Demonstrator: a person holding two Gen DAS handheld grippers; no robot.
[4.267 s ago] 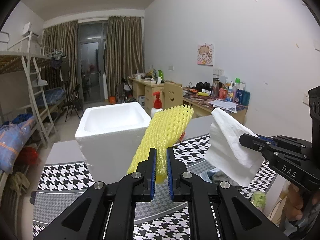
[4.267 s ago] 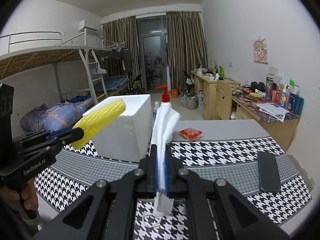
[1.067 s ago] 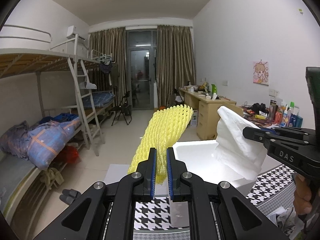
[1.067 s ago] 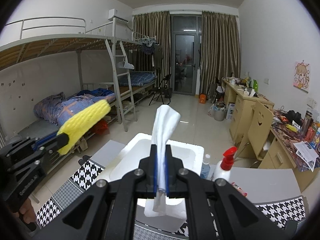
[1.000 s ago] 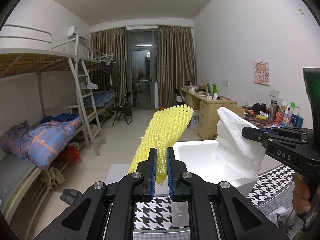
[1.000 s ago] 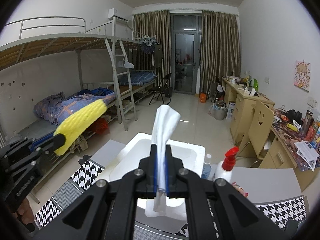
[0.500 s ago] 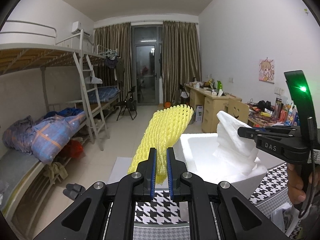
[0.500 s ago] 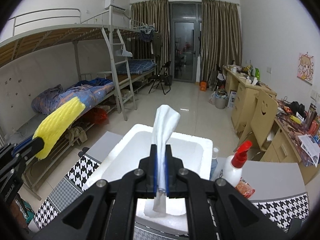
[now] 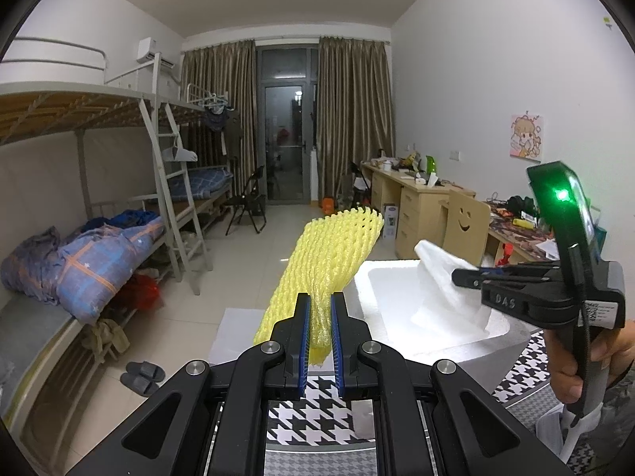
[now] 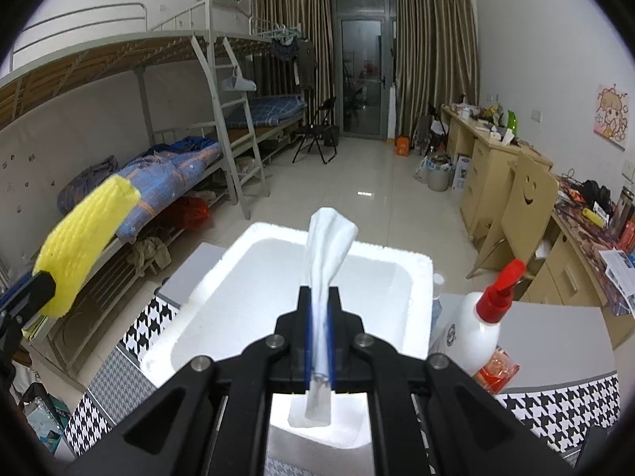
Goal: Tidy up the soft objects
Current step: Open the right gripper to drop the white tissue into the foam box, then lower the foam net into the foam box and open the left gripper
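My left gripper (image 9: 319, 309) is shut on a yellow foam net sleeve (image 9: 329, 254), which sticks up and forward, left of the white foam box (image 9: 397, 341). In the right wrist view that yellow foam net sleeve (image 10: 85, 254) shows at the far left. My right gripper (image 10: 319, 305) is shut on a folded white cloth (image 10: 327, 254) and hangs over the open white foam box (image 10: 246, 301). From the left wrist view, the right gripper (image 9: 460, 275) holds the white cloth (image 9: 440, 289) above the box's hollow. A person's hand (image 9: 575, 365) grips its handle.
The box stands on a table with a black-and-white houndstooth mat (image 10: 147, 321). A white spray bottle with a red nozzle (image 10: 482, 325) and a small red packet (image 10: 496, 373) stand right of the box. Beyond are a bunk bed (image 10: 178, 158), desks (image 10: 496, 150) and a wooden chair (image 10: 524, 198).
My right gripper has sunk and tilted down over the foam box, bringing the white cloth closer to the hollow. The left gripper with the yellow net has stayed in place.
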